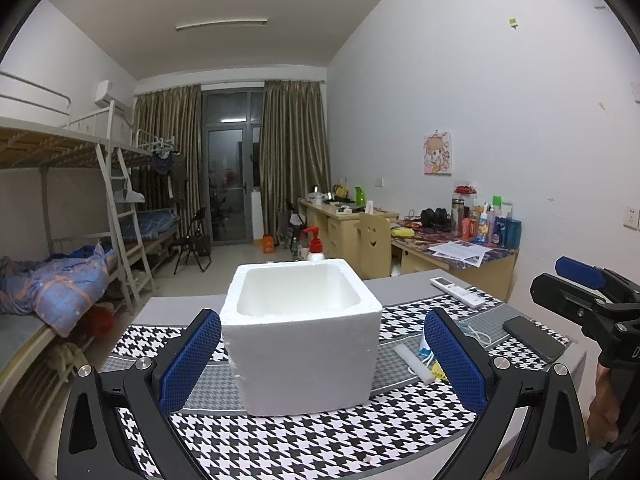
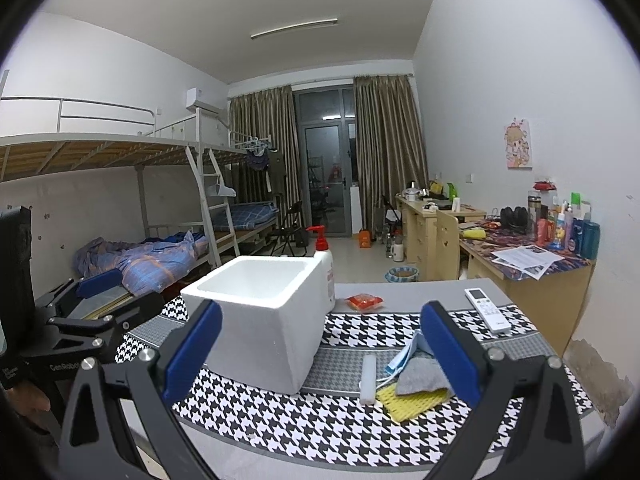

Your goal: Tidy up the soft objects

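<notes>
While both jaws gape, foam box [image 1: 304,344] upright, cloths [image 2: 416,380] beside.

A square white foam box [image 1: 300,336] stands squarely ahead of the wide-spread left gripper [image 1: 322,360], blocking its path. Ahead of the right gripper [image 2: 320,354], patterned houndstooth cloth [image 2: 352,332] lies bare between that box and a white foam stick [image 2: 368,380] beside piled cloths [image 2: 416,380].

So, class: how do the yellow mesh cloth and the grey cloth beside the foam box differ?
The yellow mesh cloth lies underneath, while the grey cloth sits on top, covering part of it. The yellow one has an open grid weave; the grey one looks smooth and felt-like. Both lie flat on the houndstooth mat.
</notes>
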Motion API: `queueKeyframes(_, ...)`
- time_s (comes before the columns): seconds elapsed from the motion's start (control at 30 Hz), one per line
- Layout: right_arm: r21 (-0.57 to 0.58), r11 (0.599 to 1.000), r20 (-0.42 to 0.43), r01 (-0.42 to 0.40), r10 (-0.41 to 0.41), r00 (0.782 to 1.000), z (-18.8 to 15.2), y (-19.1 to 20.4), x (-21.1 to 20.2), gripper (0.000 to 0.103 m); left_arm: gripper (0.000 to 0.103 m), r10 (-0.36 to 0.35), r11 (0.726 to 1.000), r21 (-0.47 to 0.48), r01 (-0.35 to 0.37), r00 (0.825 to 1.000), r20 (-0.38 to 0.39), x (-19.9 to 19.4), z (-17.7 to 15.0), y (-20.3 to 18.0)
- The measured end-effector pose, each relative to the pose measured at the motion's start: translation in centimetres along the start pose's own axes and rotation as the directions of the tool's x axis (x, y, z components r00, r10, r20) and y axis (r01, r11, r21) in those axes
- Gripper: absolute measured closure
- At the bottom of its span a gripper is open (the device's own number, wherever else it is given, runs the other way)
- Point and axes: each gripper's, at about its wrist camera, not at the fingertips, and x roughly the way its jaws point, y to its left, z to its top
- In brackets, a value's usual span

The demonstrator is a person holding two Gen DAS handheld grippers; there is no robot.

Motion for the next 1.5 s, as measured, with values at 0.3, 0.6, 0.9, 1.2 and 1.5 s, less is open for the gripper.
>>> queueKeyframes(0.3, 0.007, 1.0, 0.012, 0.026, -0.026, 1.0, -1.3, 0.1, -1.1, 0.002, 0.001, 0.006, 1.0, -0.03, -0.006, 1.0, -0.004, -0.3, -1.1, 0.4)
queueKeyframes(0.6, 0.004, 1.0, 0.011, 0.025, -0.025, 1.0, -2.1, 0.4, -1.8, 0.002, 0.001, 0.005, 0.999, -0.042, -0.005, 1.0, -0.005, -0.9, -2.1, 0.1)
queueKeyframes(0.9, 0.003, 0.999, -0.007, 0.034, -0.034, 0.999, -3.2, 0.6, -2.2, 0.002, 0.001, 0.007, 0.998, -0.059, -0.007, 1.0, -0.003, -1.4, -3.1, 0.0)
queueKeyframes(1.2, 0.006, 0.999, -0.022, 0.049, -0.049, 0.999, -3.8, 0.1, -2.3, 0.002, 0.001, -0.031, 0.998, -0.061, 0.03, 0.999, -0.014, -0.7, -3.6, -0.9)
queueKeyframes(1.5, 0.028, 0.997, -0.035, 0.077, -0.076, 0.996, -4.6, -1.5, -2.6, 0.002, 0.001, -0.072, 0.995, -0.066, 0.07, 0.997, -0.031, 0.6, -4.2, -2.2)
